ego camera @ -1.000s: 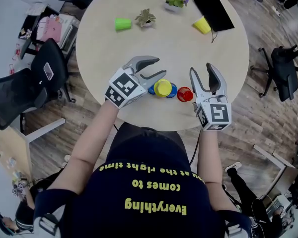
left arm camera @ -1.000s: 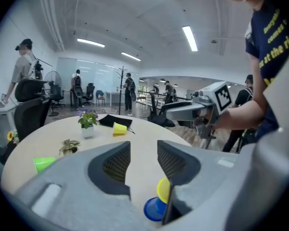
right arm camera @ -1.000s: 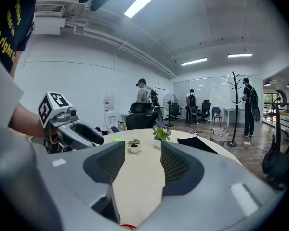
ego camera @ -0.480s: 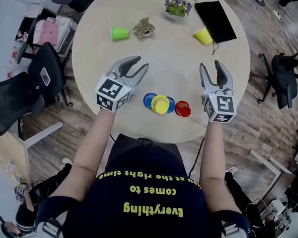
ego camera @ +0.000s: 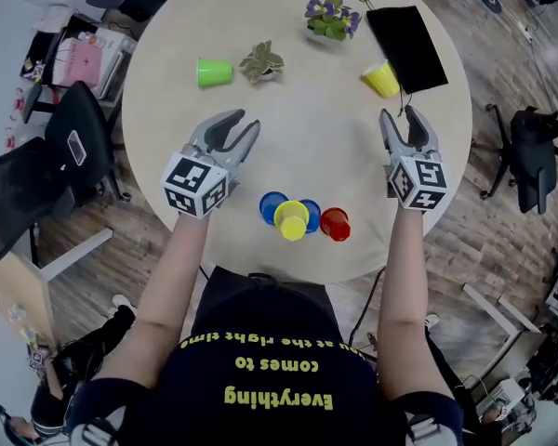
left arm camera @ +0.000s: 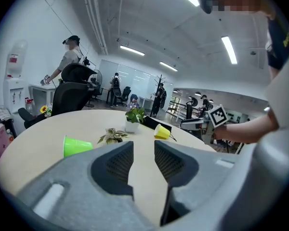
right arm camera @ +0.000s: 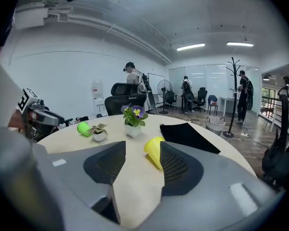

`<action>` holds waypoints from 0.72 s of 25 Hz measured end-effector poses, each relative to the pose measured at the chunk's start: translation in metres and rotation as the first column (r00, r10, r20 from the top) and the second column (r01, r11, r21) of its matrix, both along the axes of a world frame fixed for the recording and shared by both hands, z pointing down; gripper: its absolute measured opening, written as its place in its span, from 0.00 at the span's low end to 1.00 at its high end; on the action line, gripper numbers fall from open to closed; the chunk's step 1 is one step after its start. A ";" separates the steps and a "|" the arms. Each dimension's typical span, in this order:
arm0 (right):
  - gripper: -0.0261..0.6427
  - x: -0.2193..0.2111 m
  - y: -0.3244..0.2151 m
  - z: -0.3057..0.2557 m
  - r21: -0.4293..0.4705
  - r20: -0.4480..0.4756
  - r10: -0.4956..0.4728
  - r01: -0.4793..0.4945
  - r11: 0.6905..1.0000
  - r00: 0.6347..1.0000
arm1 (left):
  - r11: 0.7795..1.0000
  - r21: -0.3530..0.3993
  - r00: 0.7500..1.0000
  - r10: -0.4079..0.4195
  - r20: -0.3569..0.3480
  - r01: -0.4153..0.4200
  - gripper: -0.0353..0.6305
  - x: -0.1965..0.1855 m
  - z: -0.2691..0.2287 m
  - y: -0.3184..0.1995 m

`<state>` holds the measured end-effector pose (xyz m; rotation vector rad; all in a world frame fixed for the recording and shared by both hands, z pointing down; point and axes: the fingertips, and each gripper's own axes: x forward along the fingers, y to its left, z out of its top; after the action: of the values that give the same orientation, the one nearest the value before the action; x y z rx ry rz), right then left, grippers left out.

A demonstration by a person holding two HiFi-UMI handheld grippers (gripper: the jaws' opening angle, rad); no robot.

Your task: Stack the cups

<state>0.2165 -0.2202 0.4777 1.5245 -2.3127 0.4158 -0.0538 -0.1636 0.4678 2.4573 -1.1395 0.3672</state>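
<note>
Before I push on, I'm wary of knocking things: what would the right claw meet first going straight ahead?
Probably the yellow cup, lying on its side ahead of the open right claw; only bare table shows between them.

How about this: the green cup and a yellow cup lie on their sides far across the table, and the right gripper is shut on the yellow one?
Wrong on the grip: the right gripper is open and empty, the lying yellow cup beyond its jaws, as the right gripper view shows. The rest holds.
</note>
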 end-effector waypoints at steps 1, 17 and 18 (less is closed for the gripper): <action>0.39 0.003 -0.005 0.007 -0.013 -0.007 -0.004 0.004 1.000 1.000 | 1.000 -0.005 1.000 -0.004 -0.001 0.004 0.26 -0.001 0.002 -0.001; 0.48 0.028 -0.063 0.094 -0.169 -0.212 -0.175 0.141 0.976 0.961 | 0.997 -0.066 0.999 -0.039 0.034 0.042 0.24 -0.015 0.028 0.007; 0.48 0.028 -0.065 0.098 -0.176 -0.223 -0.184 0.146 0.973 0.957 | 0.997 -0.069 0.998 -0.041 0.036 0.044 0.24 -0.015 0.029 0.008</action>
<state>0.2440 -0.2848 0.5757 1.2224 -2.1442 0.3421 -0.0692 -0.1561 0.4969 2.3716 -1.1714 0.4309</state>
